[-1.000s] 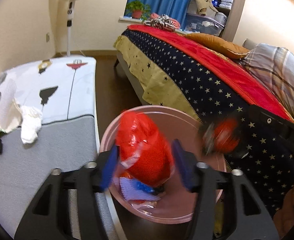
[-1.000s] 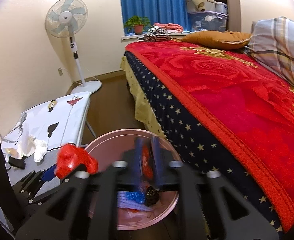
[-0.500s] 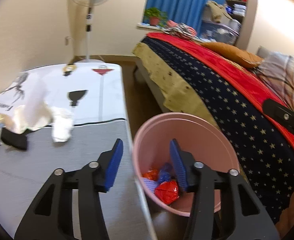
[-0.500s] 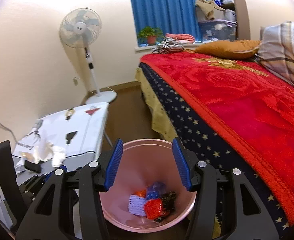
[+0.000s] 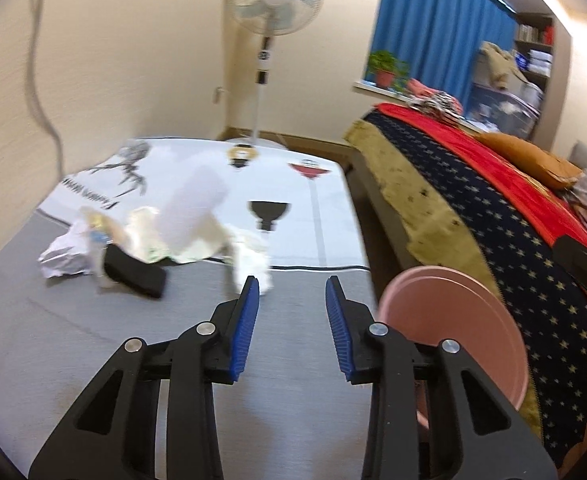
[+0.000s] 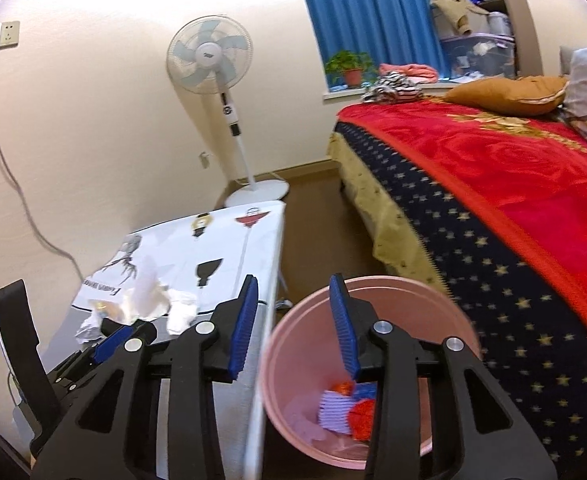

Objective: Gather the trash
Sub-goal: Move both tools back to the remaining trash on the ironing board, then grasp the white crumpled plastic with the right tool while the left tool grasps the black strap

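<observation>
A pink bin [image 6: 373, 380] stands on the floor between the table and the bed, with red, blue and lilac trash [image 6: 349, 408] inside; its rim shows in the left wrist view [image 5: 453, 320]. My left gripper [image 5: 292, 292] is open and empty over the grey table [image 5: 93, 360]. Ahead of it lie a white crumpled tissue [image 5: 253, 264], a black item [image 5: 133, 272], crumpled foil [image 5: 63, 258] and pale wrappers [image 5: 189, 216]. My right gripper [image 6: 293, 292] is open and empty above the bin's left rim. The left gripper [image 6: 113, 340] shows at its lower left.
A bed [image 6: 513, 208] with a red and starred blanket fills the right side. A standing fan [image 5: 271, 20] is behind the table by the wall. A cable [image 6: 9, 168] hangs from a wall socket. Bare wooden floor [image 6: 313, 232] runs between table and bed.
Both grippers let go of red trash, which now lies in the bin. My left gripper has swung left from over the bin to over the table. The right gripper has risen and shifted left.
</observation>
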Tool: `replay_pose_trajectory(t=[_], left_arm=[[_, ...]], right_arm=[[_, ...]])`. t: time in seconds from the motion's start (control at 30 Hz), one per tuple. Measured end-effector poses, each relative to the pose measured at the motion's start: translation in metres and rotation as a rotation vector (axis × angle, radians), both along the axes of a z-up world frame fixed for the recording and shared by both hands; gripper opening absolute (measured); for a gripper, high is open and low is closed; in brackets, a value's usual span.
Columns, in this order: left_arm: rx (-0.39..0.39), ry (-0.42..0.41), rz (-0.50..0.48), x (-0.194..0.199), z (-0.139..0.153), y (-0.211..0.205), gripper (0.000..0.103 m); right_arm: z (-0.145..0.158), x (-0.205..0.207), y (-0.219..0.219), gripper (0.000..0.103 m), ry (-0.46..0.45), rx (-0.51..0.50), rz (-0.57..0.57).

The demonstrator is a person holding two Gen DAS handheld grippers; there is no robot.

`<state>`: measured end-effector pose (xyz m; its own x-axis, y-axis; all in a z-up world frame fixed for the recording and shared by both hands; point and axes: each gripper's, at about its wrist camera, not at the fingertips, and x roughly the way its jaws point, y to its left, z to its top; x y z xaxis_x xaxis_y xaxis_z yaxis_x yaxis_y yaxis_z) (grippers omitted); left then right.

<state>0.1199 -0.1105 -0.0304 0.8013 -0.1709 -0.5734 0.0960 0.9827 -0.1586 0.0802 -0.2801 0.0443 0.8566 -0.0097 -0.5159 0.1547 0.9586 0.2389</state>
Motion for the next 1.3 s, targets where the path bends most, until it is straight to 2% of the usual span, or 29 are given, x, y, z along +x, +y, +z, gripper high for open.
replay_pose_trajectory(t=[0.47, 0.87, 0.93, 1.07, 1.3], left_arm=[[0.005, 0.017, 0.199, 0.017, -0.019, 0.058, 0.035], [-0.024, 0.045, 0.343, 0.036, -0.036, 0.097, 0.035], [-0.035, 0.050, 0.366, 0.039, -0.038, 0.104, 0.035], [-0.052, 0.058, 0.381, 0.044, -0.041, 0.112, 0.035], [-0.097, 0.090, 0.379, 0.054, -0.049, 0.120, 0.035]], right_arm=[[-0.034, 0.065, 0.071, 0.037, 0.047, 0.044, 0.199], [-0.083, 0.125, 0.122, 0.039, 0.139, 0.072, 0.315], [-0.090, 0.135, 0.131, 0.042, 0.157, 0.067, 0.331], [-0.104, 0.146, 0.142, 0.049, 0.198, 0.062, 0.346], [-0.121, 0.159, 0.154, 0.049, 0.274, 0.029, 0.357]])
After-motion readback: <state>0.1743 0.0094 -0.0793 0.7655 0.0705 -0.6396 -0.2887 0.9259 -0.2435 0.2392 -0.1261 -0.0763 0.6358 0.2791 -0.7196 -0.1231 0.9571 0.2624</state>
